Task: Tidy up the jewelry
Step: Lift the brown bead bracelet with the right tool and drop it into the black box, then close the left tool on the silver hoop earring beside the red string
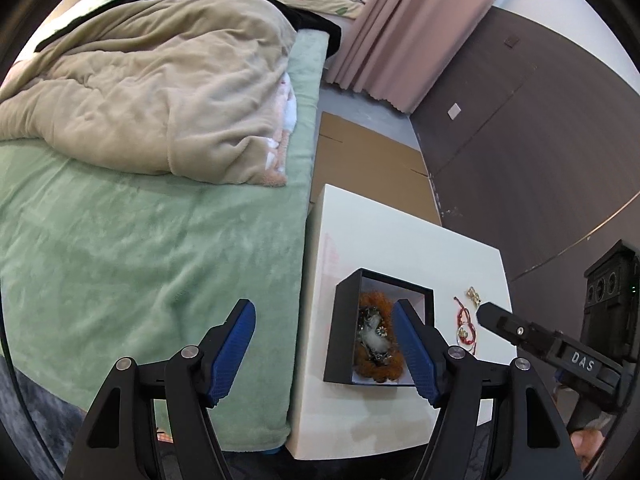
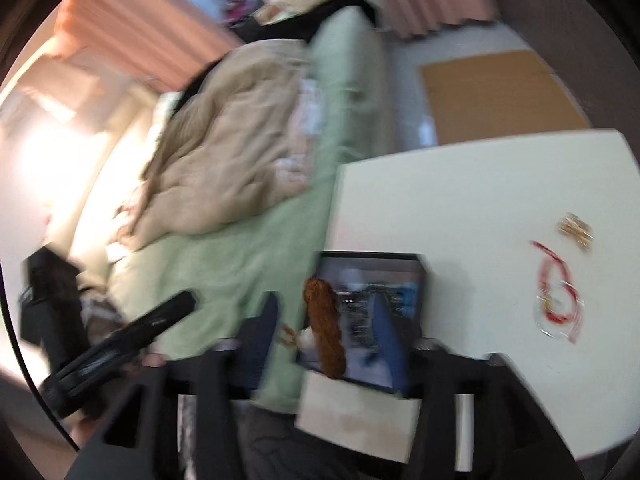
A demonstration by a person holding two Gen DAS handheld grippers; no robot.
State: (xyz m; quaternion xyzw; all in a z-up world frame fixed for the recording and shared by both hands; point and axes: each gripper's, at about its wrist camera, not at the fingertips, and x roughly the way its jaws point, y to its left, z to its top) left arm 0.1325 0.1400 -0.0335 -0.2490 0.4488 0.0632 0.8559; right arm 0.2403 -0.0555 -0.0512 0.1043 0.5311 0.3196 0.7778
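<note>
A black open box (image 1: 343, 332) sits on a white table (image 1: 400, 240) beside the bed. It holds an orange fuzzy band (image 1: 366, 300) and small jewelry pieces. A red cord bracelet (image 1: 466, 322) and a gold piece (image 1: 474, 294) lie on the table right of the box. My left gripper (image 1: 324, 346) is open and empty, above the box's left side. My right gripper (image 2: 326, 332) is open and empty over the box (image 2: 416, 280); the view is blurred. The bracelet (image 2: 558, 286) and the gold piece (image 2: 576, 229) lie to its right. The right gripper's finger (image 1: 516, 330) shows near the bracelet.
A bed with a green blanket (image 1: 140, 240) and a beige duvet (image 1: 160, 92) lies left of the table. Flat cardboard (image 1: 360, 148) lies on the floor beyond the table. A dark wall (image 1: 520, 120) and pink curtains (image 1: 412, 20) stand behind.
</note>
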